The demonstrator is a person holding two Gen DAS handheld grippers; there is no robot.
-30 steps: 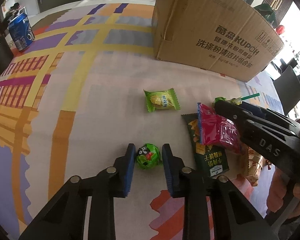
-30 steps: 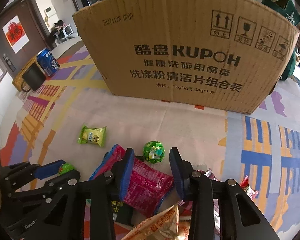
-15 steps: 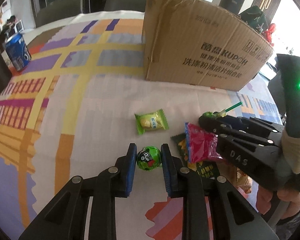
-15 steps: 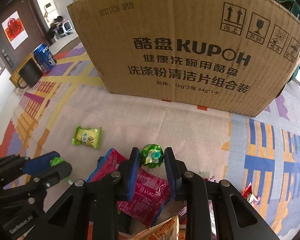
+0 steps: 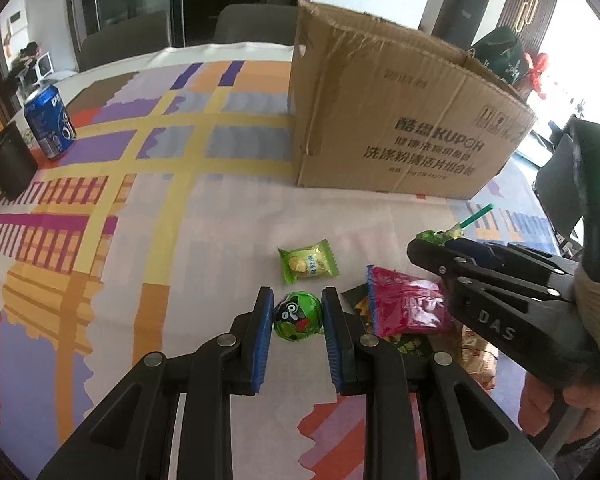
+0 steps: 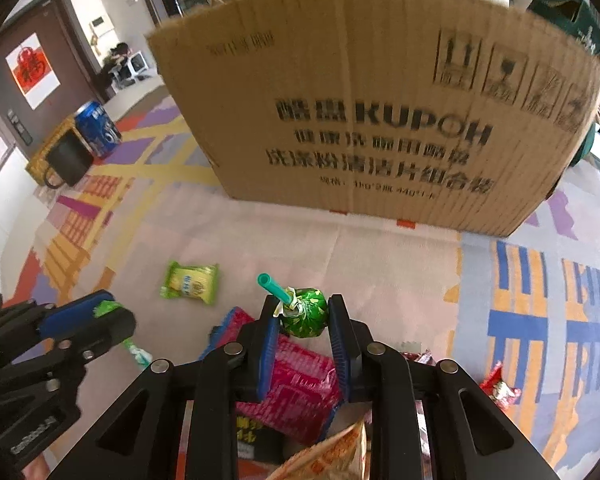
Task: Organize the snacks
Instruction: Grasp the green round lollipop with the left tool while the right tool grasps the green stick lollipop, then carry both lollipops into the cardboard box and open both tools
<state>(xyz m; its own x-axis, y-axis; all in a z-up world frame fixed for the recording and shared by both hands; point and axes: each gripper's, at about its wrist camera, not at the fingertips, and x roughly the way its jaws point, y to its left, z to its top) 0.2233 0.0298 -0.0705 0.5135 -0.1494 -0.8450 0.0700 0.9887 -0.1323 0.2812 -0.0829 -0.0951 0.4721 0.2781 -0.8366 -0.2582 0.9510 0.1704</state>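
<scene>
Our left gripper (image 5: pixel 298 316) clamps a green lollipop (image 5: pixel 298 317); our right gripper (image 6: pixel 304 316) grips another lollipop (image 6: pixel 305 313), near the cardboard box (image 6: pixel 380 120).

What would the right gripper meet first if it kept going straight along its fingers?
Probably the printed wall of the cardboard box. The right gripper, shut on a green lollipop, points at it over bare tablecloth; depth is unclear.

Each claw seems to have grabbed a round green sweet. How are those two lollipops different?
The left gripper holds a lollipop whose wrapper shows a black-and-red cartoon face; the right gripper holds a lollipop wrapped in leafy green-and-yellow foil.

The right one's teal stick points up and away toward the cardboard box; the left one's stick hangs below the gripper, seen from the right wrist.

Both are round, green and clamped between blue pads.
</scene>
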